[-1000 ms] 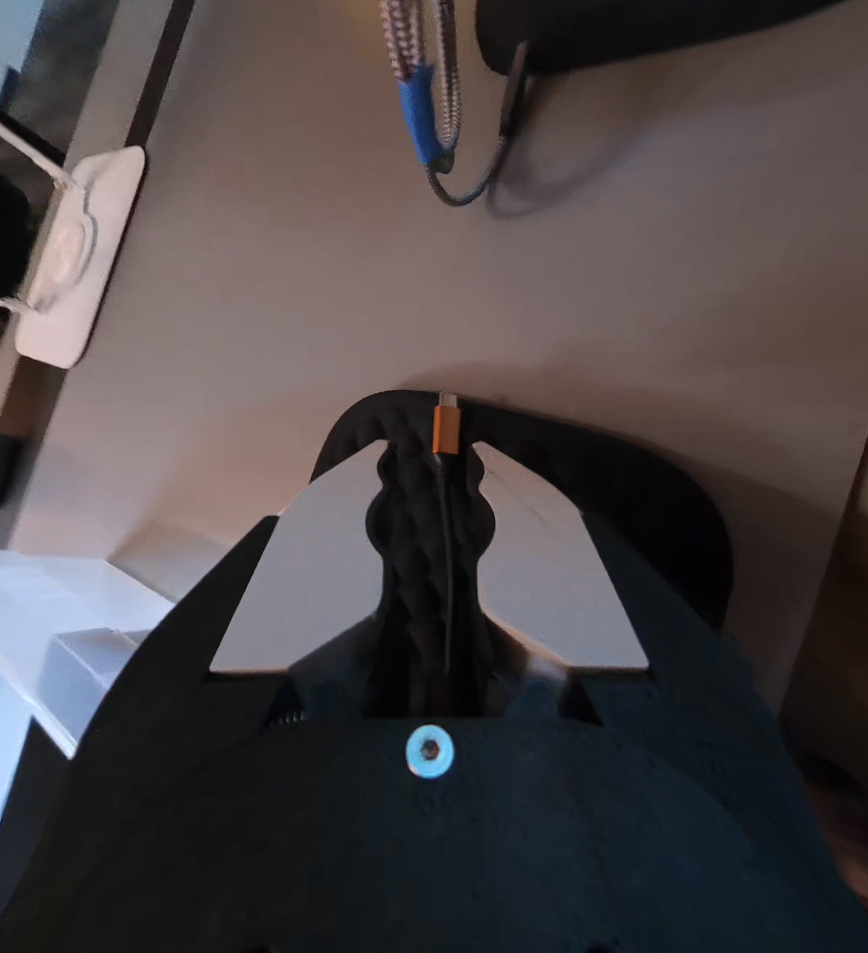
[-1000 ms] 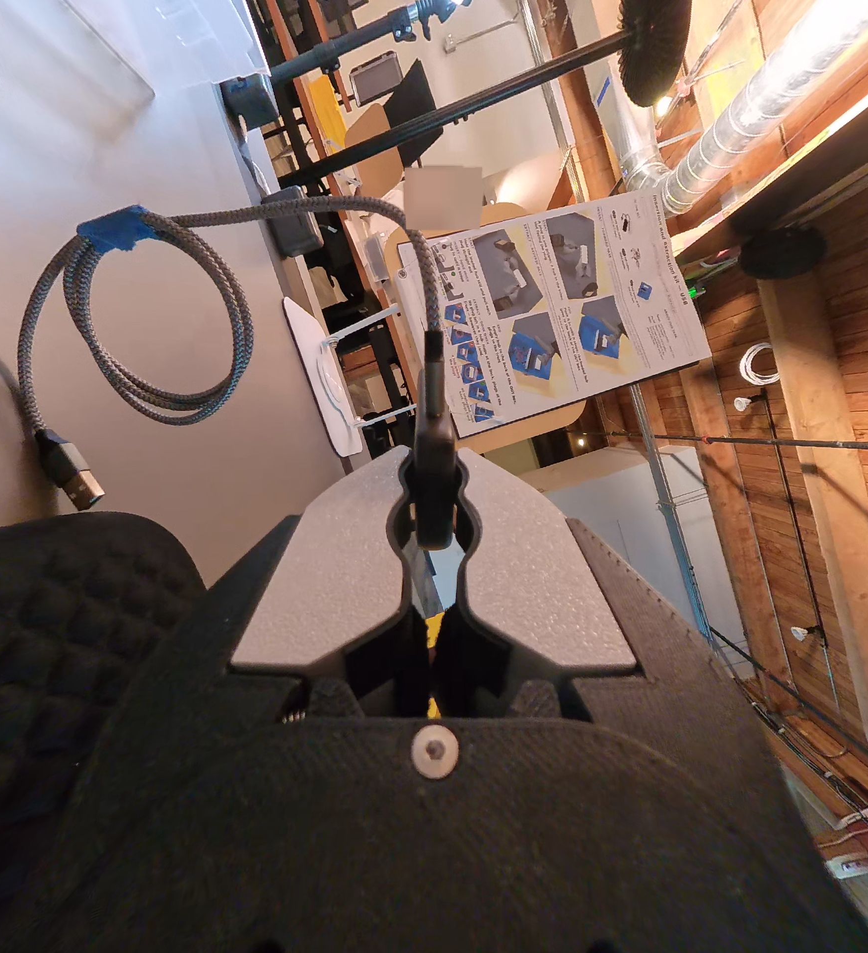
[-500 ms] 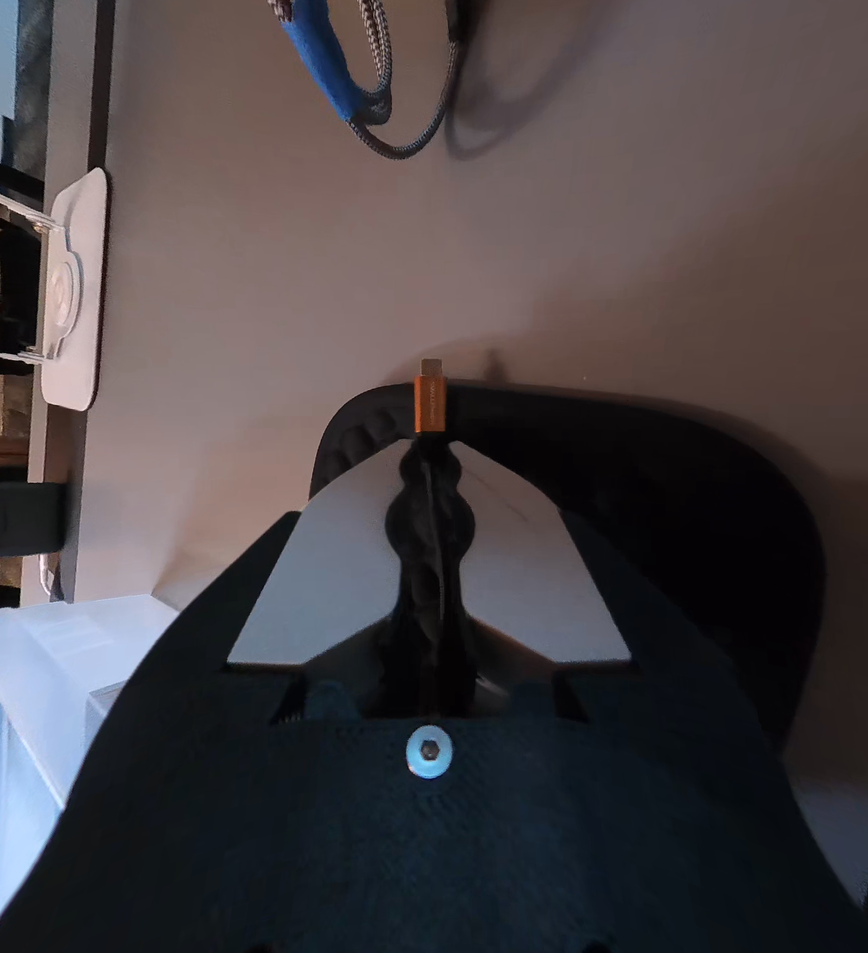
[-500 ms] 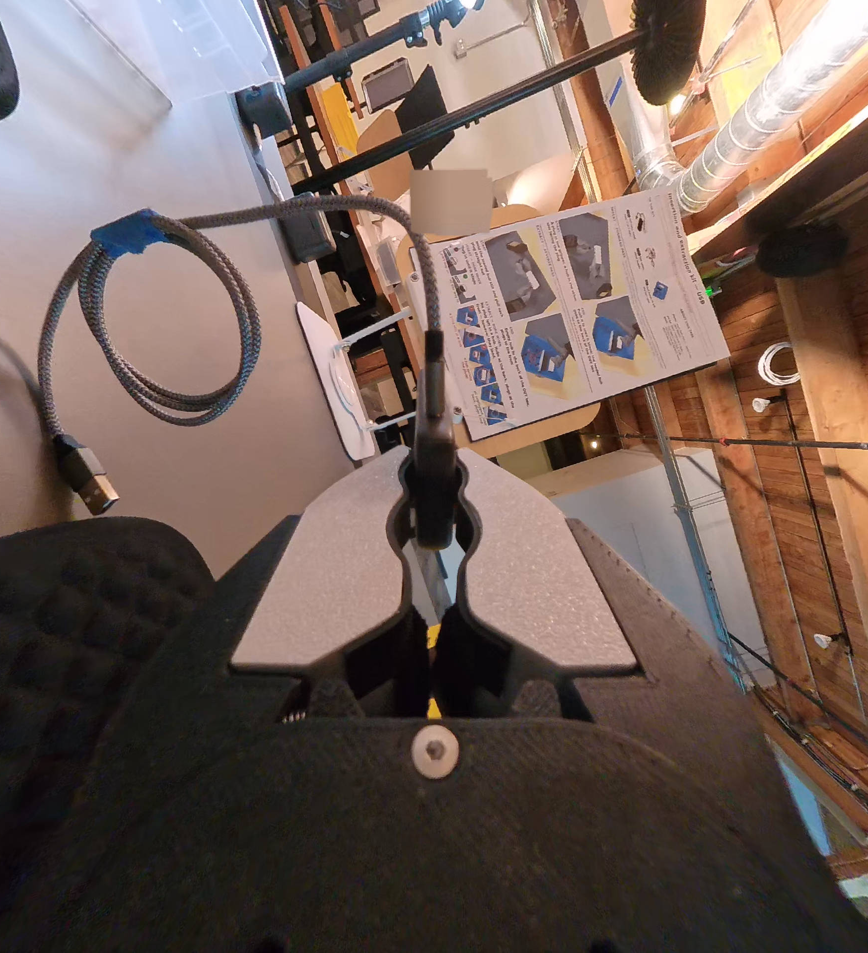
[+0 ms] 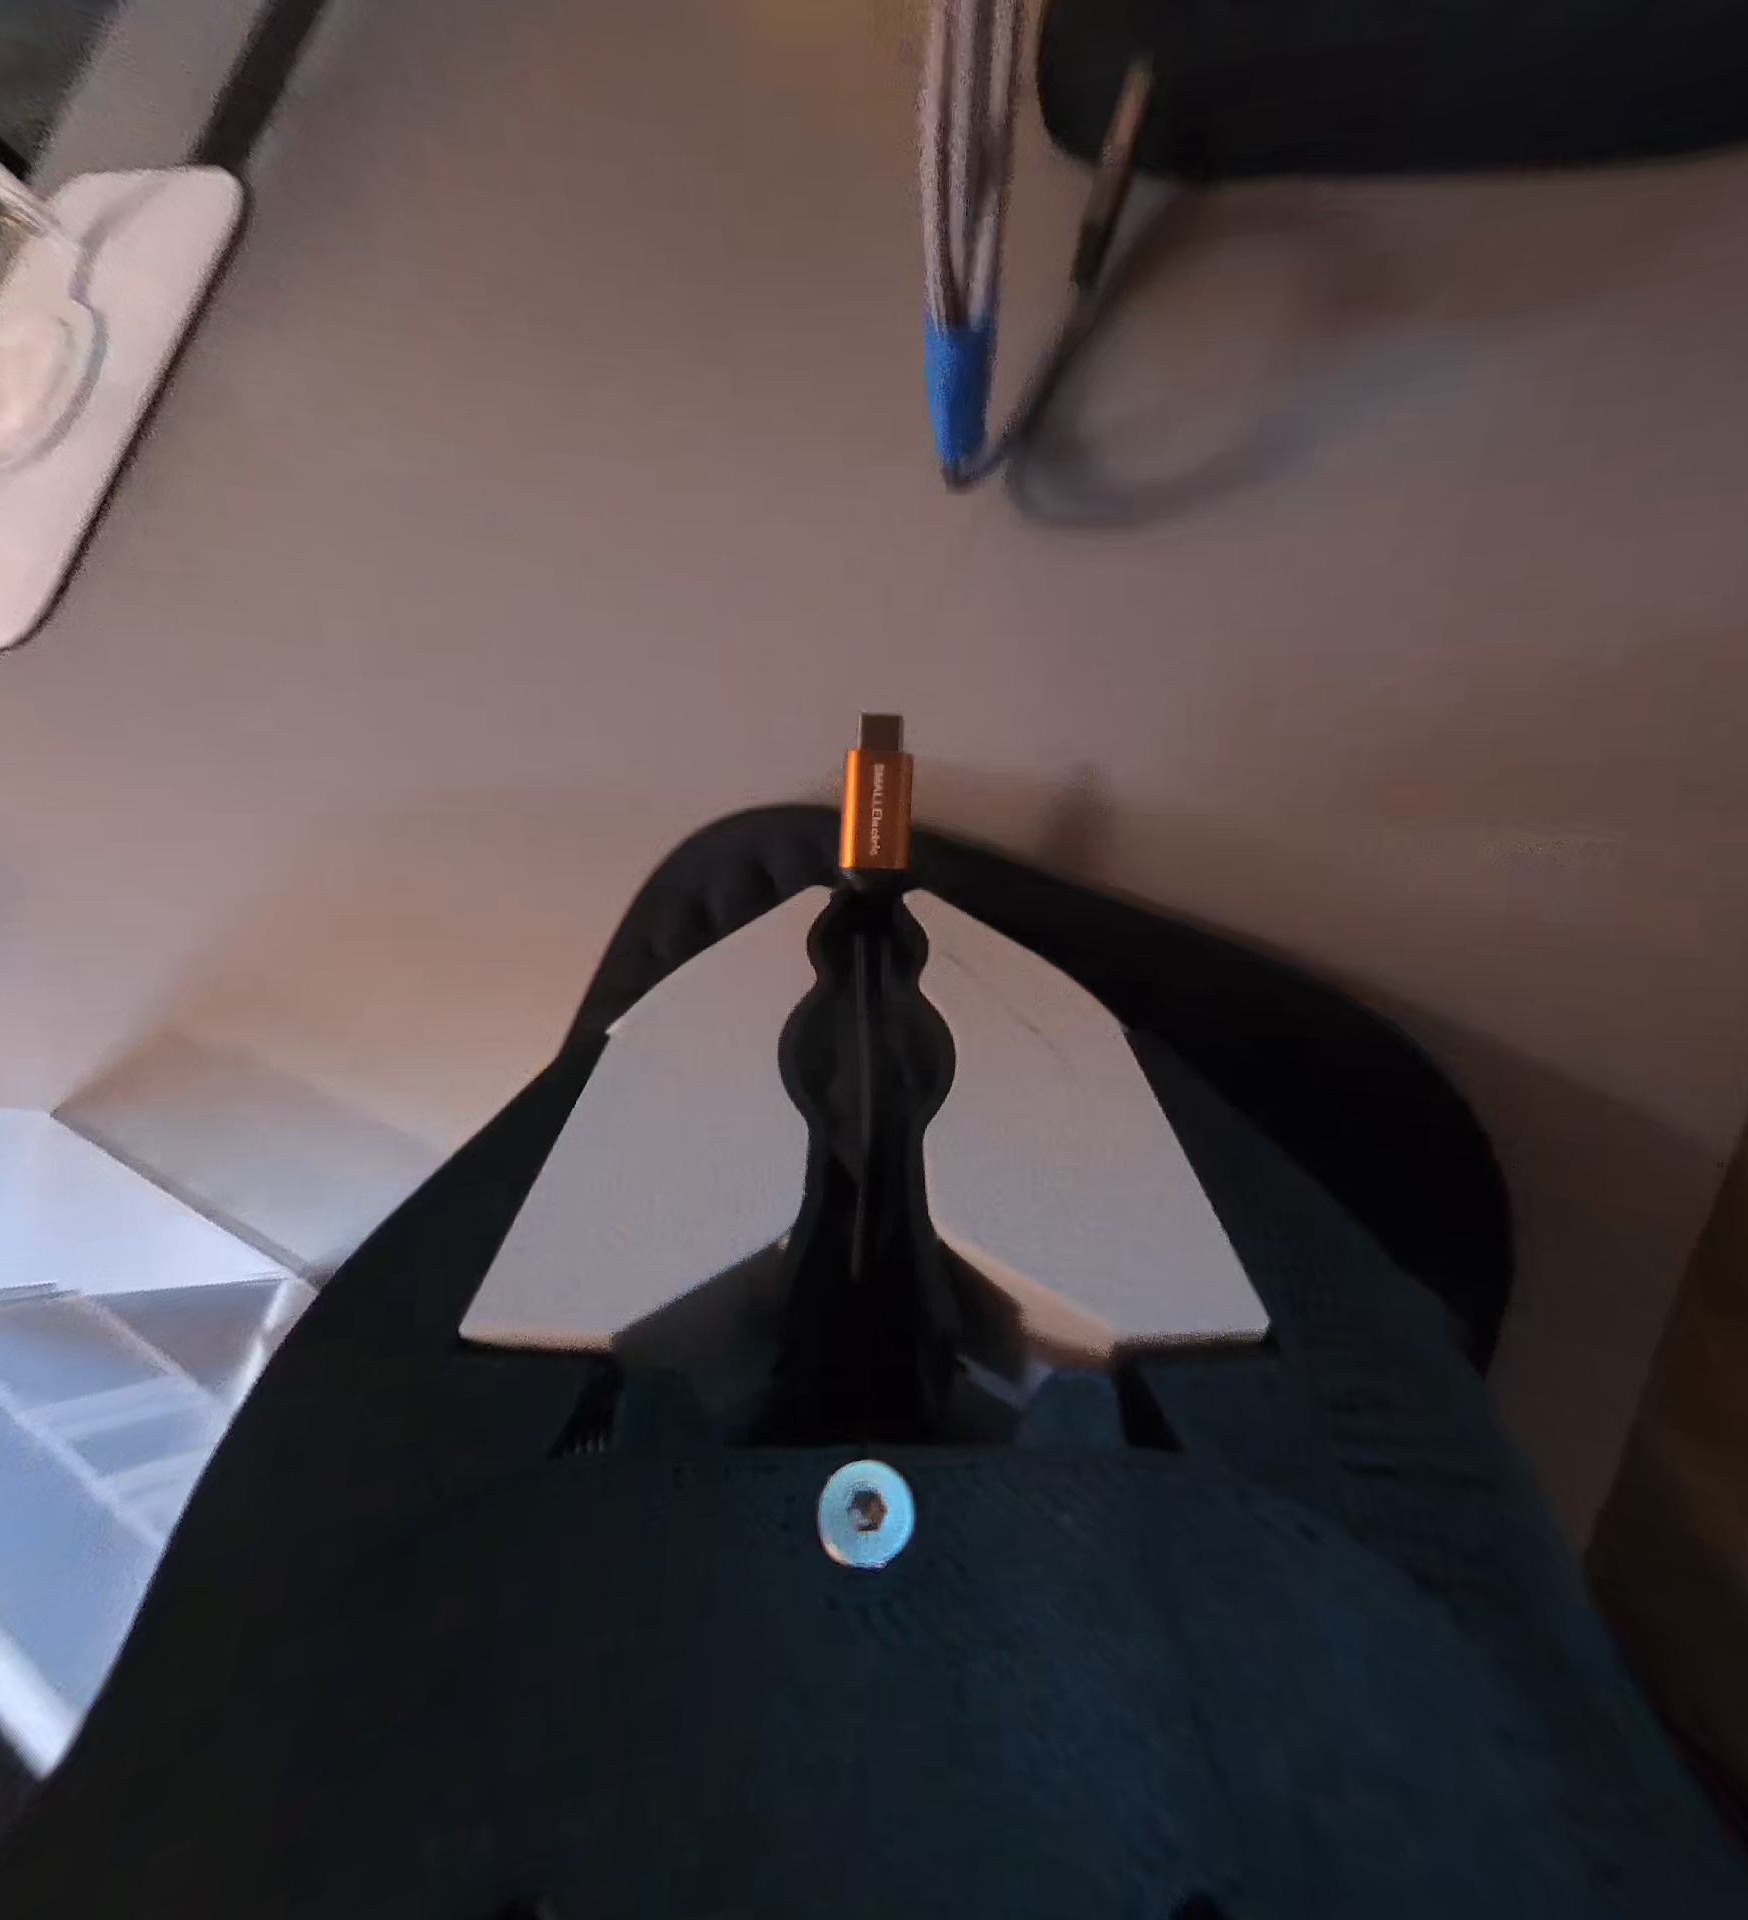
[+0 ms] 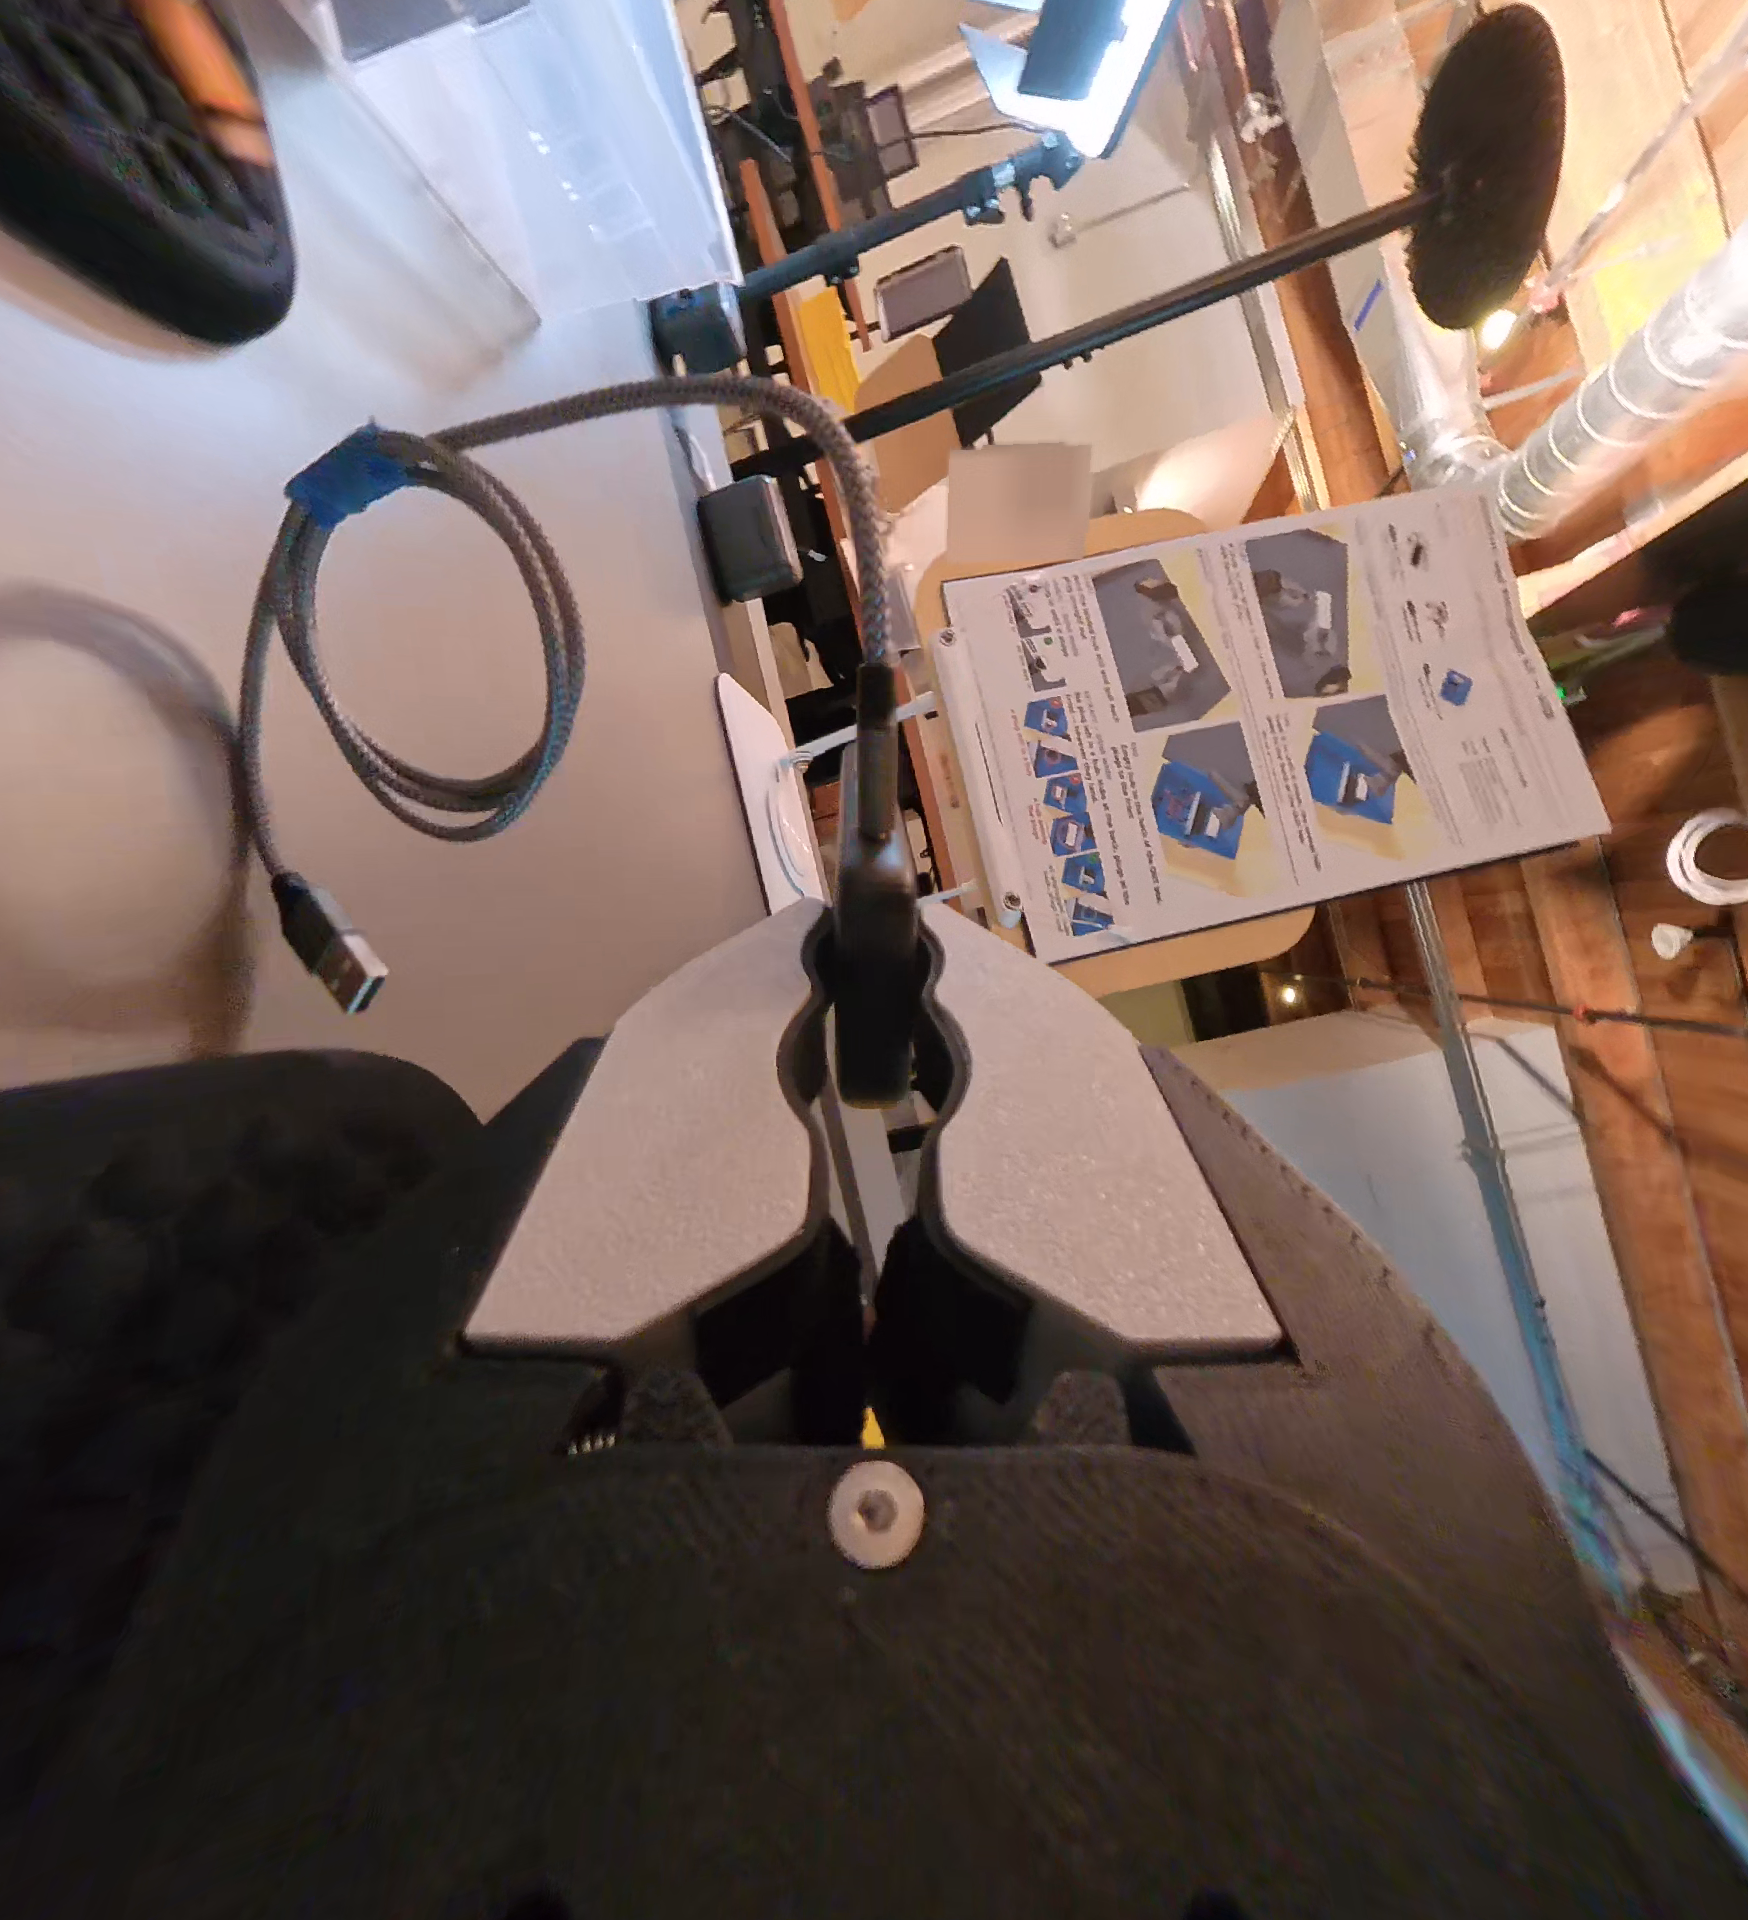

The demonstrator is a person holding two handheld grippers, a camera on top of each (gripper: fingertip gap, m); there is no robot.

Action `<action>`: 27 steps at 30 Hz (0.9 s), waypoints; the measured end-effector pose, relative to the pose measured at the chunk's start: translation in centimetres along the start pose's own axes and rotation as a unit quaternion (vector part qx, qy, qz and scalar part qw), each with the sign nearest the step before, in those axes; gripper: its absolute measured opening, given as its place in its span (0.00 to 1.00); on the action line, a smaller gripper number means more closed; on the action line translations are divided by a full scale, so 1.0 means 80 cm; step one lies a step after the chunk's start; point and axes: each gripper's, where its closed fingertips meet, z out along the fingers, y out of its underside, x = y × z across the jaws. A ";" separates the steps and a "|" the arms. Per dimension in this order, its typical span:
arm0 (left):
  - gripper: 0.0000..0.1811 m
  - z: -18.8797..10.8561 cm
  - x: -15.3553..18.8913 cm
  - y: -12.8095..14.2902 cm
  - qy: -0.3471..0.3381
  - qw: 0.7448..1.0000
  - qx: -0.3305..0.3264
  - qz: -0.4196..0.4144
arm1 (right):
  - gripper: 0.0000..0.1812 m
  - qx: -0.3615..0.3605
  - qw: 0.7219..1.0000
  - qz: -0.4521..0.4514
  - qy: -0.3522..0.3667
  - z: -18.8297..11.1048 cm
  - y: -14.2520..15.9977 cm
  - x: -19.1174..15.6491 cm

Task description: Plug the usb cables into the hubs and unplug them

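Note:
In the left wrist view my left gripper (image 5: 870,891) is shut on a thin black cable. Its orange USB-C plug (image 5: 876,810) sticks out past the fingertips above the grey table (image 5: 537,520). In the right wrist view my right gripper (image 6: 872,920) is shut on a slim dark hub (image 6: 875,935), seen edge-on. A grey braided cable (image 6: 413,727) runs from the hub's front end. It hangs in a coil bound by a blue tie (image 6: 350,483), with its USB-A plug (image 6: 330,940) free. The coil also shows blurred in the left wrist view (image 5: 958,384).
A clear plastic box (image 5: 70,1299) stands at the lower left. A white stand base (image 5: 70,395) sits at the table's edge and carries an instruction board (image 6: 1265,727). The right gripper's black body (image 5: 1421,83) is at the top right. The left gripper (image 6: 101,166) shows at the top left. Left tips to right tips: about 20 cm.
The left view has swung, so the blue-tied coil and the right gripper's body are back at its upper right. In the right view the left gripper looms larger. Both grips are unchanged.

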 end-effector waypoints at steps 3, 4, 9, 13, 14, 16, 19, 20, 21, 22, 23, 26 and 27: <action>0.04 -0.018 -0.006 -0.038 -0.017 0.999 0.035 -0.027 | 0.06 -0.004 0.999 -0.043 -0.007 0.002 -0.002 -0.005; 0.04 -0.023 -0.007 -0.051 -0.019 0.998 0.047 -0.034 | 0.06 -0.007 0.998 -0.058 -0.005 0.002 -0.003 -0.005; 0.04 -0.027 -0.013 -0.101 -0.016 0.995 0.081 -0.062 | 0.07 -0.029 0.983 -0.179 -0.002 0.010 -0.019 -0.021; 0.04 -0.011 0.002 -0.121 0.055 0.994 0.068 -0.072 | 0.07 -0.041 0.962 -0.270 0.003 0.022 -0.032 -0.036; 0.04 -0.006 0.004 -0.123 0.066 0.993 0.062 -0.071 | 0.07 -0.040 0.958 -0.283 0.002 0.025 -0.033 -0.040; 0.04 0.004 0.005 -0.124 0.081 0.993 0.051 -0.074 | 0.07 -0.039 0.953 -0.299 0.002 0.030 -0.035 -0.046; 0.04 0.018 0.016 -0.120 0.108 0.990 0.032 -0.085 | 0.07 -0.039 0.952 -0.304 0.007 0.034 -0.037 -0.049; 0.04 0.022 0.017 -0.118 0.108 0.990 0.022 -0.086 | 0.07 -0.040 0.952 -0.302 0.005 0.036 -0.036 -0.050; 0.04 0.026 0.016 -0.117 0.102 0.991 0.016 -0.087 | 0.07 -0.040 0.953 -0.300 0.003 0.038 -0.036 -0.052; 0.04 0.029 0.015 -0.116 0.097 0.991 0.010 -0.088 | 0.06 -0.039 0.953 -0.299 0.000 0.039 -0.036 -0.055; 0.04 0.032 0.015 -0.116 0.096 0.992 0.006 -0.087 | 0.07 -0.036 0.954 -0.299 -0.003 0.041 -0.037 -0.057; 0.04 0.038 0.020 -0.121 0.104 0.991 0.010 -0.086 | 0.07 -0.040 0.957 -0.286 -0.004 0.045 -0.036 -0.061; 0.04 0.040 0.020 -0.121 0.104 0.991 0.009 -0.085 | 0.06 -0.045 0.958 -0.282 -0.004 0.046 -0.035 -0.061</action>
